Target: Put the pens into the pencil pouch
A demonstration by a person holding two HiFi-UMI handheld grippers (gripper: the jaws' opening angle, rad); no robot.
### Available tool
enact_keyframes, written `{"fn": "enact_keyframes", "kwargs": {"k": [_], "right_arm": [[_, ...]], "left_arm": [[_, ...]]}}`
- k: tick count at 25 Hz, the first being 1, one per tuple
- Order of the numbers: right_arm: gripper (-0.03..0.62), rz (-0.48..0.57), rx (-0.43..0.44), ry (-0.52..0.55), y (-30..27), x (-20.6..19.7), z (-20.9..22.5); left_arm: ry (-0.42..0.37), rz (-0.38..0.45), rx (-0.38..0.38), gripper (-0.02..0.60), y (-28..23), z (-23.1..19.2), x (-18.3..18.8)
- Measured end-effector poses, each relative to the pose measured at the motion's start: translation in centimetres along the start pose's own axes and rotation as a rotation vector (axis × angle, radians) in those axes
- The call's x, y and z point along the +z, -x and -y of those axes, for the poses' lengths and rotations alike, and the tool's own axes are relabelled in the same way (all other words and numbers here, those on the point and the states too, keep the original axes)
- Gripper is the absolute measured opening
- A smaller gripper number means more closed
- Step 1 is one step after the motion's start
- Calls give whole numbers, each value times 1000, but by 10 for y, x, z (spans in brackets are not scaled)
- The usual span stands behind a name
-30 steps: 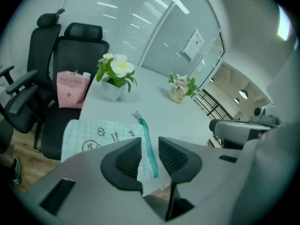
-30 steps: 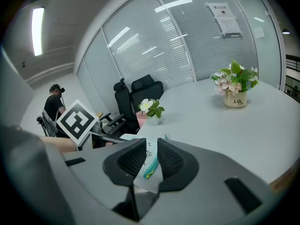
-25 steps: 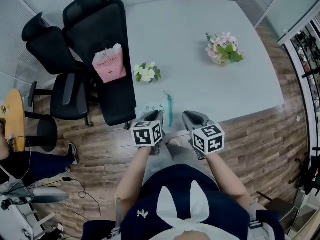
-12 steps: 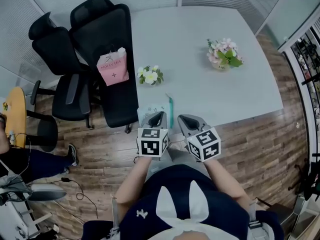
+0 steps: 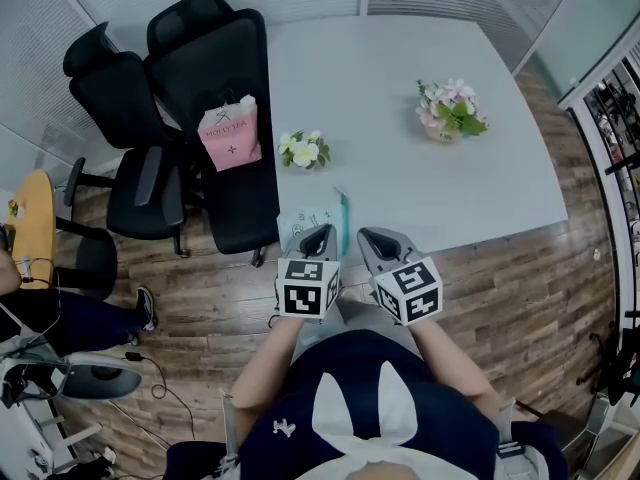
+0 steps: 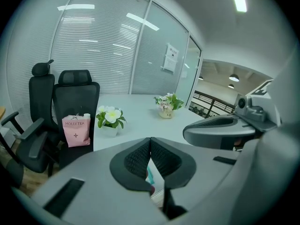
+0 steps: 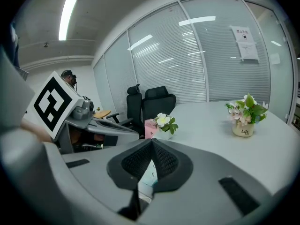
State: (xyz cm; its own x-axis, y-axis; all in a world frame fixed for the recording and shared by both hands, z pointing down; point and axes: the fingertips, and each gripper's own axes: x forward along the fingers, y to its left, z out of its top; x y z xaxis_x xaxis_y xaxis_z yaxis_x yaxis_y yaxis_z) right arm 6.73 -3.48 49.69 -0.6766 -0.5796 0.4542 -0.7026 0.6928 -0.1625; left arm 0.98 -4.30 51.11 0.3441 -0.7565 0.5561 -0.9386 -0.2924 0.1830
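Hovering side by side just off the near edge of the pale grey rectangular table [image 5: 400, 58], the left gripper [image 5: 322, 231] and the right gripper [image 5: 366, 236] are each carried in one of the person's hands, their marker cubes facing the head camera. In the left gripper view the two dark ribbed pads of the left gripper meet along their full length with nothing between them; the right gripper view shows the same for the right gripper, jaws pressed together and empty. Directly ahead of the left gripper, at the table's near edge and close to its near-left corner, lies the flat pale mint pencil pouch with a small printed pattern [image 5: 303, 220]. One slim teal pen [image 5: 342, 218] lies just beside the pouch's right side, pointing from the near edge toward the middle of the table; whether pen and pouch touch cannot be made out. Farther in along the left edge stands a small pot of white flowers with green leaves [image 5: 302, 150], and well apart, toward the far-right corner, a pale pot of pink flowers [image 5: 450, 108]. Off the left edge, a pink paper bag [image 5: 230, 136] sits on one of two black mesh office chairs [image 5: 215, 63] over the brown wood-plank floor [image 5: 520, 278].
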Motion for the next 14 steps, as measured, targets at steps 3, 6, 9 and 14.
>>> {"fn": "enact_keyframes", "kwargs": {"k": [3, 6, 9, 14], "right_arm": [[3, 3, -4, 1, 2, 1, 1], [3, 5, -3, -1, 3, 1, 1], [3, 5, 0, -2, 4, 0, 1], [3, 6, -2, -9, 6, -2, 2]], "left_arm": [[-2, 4, -9, 23, 1, 3, 2], [-11, 6, -14, 23, 3, 6, 2], [-13, 8, -14, 23, 3, 7, 3], [-8, 10, -12, 23, 3, 7, 1]]}}
